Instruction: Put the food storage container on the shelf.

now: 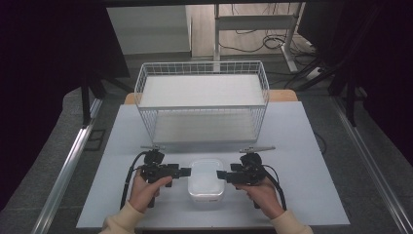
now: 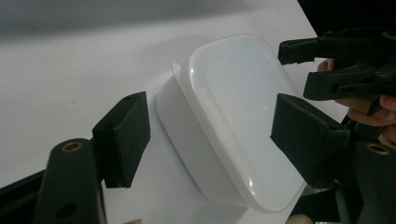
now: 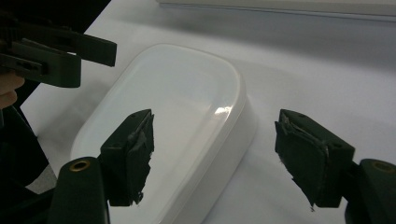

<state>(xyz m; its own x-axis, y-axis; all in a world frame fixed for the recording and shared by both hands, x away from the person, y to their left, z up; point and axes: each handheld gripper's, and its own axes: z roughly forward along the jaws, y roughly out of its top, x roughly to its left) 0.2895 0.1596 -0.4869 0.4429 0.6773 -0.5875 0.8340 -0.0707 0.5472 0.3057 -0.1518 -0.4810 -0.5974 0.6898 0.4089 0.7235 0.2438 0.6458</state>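
Nearest the person, the left gripper (image 1: 184, 171) and the right gripper (image 1: 220, 174) point inward at each other from either side of a white lidded container (image 1: 206, 182), which sits low and flat on the pale surface (image 1: 302, 161), near its front edge and midway across. Both sets of jaws stand wide and grip nothing. In the left gripper view the container (image 2: 233, 116) lies between and beyond the two black pads, clear of both. In the right gripper view one pad hangs over the lid (image 3: 173, 116) and the other over bare surface, and no pad presses.

Judging by its glossy, rounded plastic, the container should be light and fairly stiff but slippery. The smooth lid slopes away at its edges, so a pinch from above would likely skid off. The better hold looks to be the short straight side walls under the lid's overhanging lip, one gripper to each side, squeezed evenly so it does not twist or tip. Whether the lid is clipped on or only resting is not clear, so lifting by the lid alone seems risky.

What the container holds, if anything, is hidden by the opaque lid, so its true weight is a guess. Its front wall is partly cut off in both gripper views.

Farther back stands a white wire basket (image 1: 202, 66) on the surface, well apart from the container. Its floor is too washed out to read.
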